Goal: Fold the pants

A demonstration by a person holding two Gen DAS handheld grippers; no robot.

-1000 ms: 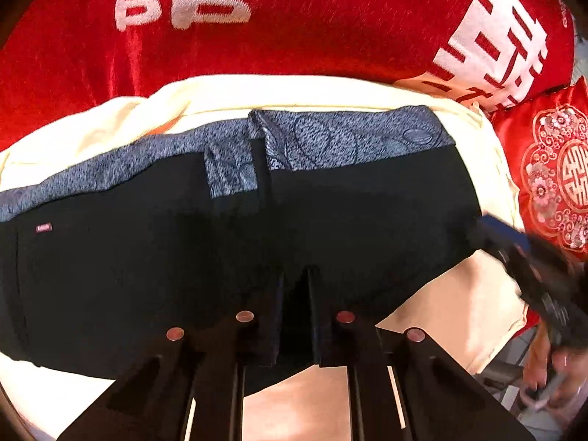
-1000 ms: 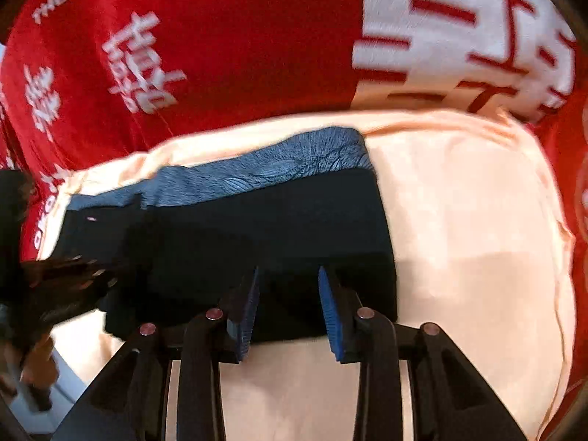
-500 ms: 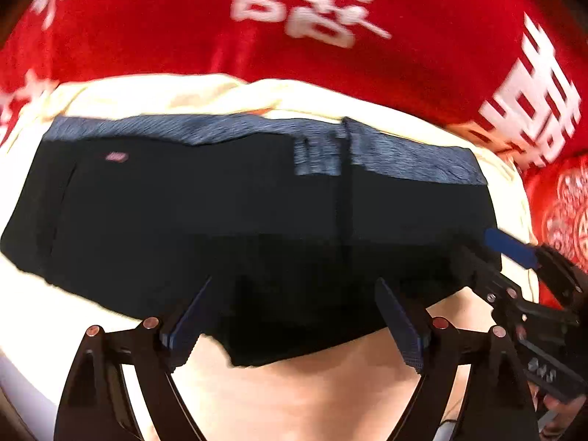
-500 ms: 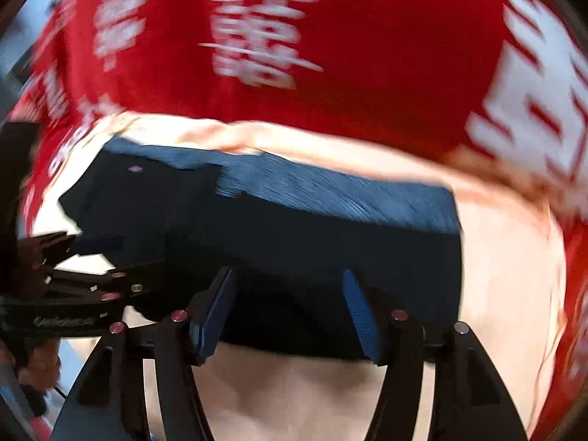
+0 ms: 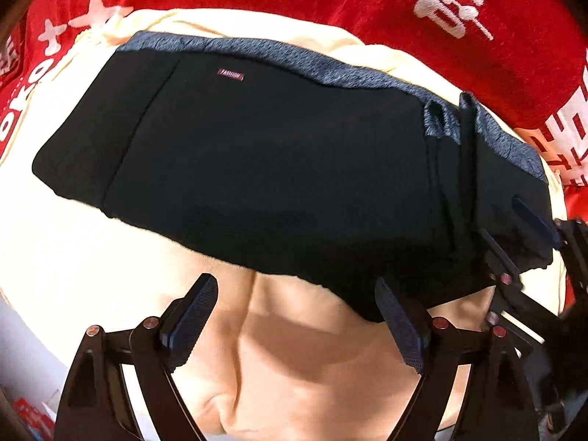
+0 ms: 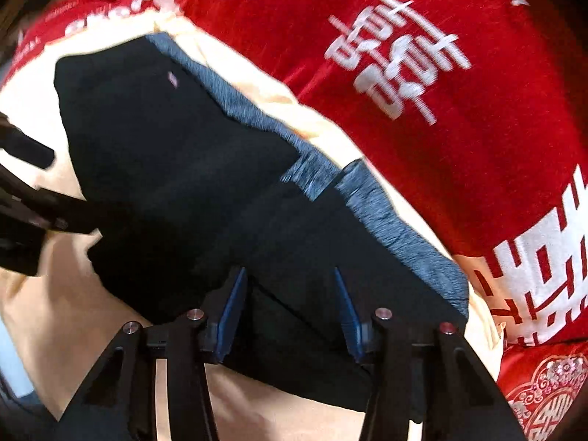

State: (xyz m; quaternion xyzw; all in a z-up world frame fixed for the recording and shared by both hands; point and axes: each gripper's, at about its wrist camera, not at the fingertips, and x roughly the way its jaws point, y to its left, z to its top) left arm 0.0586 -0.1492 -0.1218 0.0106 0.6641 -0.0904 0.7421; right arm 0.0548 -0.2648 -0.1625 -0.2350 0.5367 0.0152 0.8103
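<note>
The black pants [image 5: 279,169] with a blue-grey patterned waistband lie folded into a wide band on a cream cloth [image 5: 110,264]. A small pink label sits near the band's far left. My left gripper [image 5: 297,305] is open and empty, just in front of the pants' near edge. My right gripper [image 6: 290,301] is open, its blue pads over the right end of the pants [image 6: 176,169], holding nothing. The right gripper also shows at the right edge of the left wrist view [image 5: 514,242].
A red cloth with white characters [image 5: 459,36] covers the surface behind the cream cloth. A red embroidered cushion [image 6: 547,386] lies at the right. The cream cloth's near edge drops off at the lower left.
Both grippers have opened and let go of the pants. The left gripper has drawn back toward the near edge and swung left; the right gripper has swung over the pants' right end.
</note>
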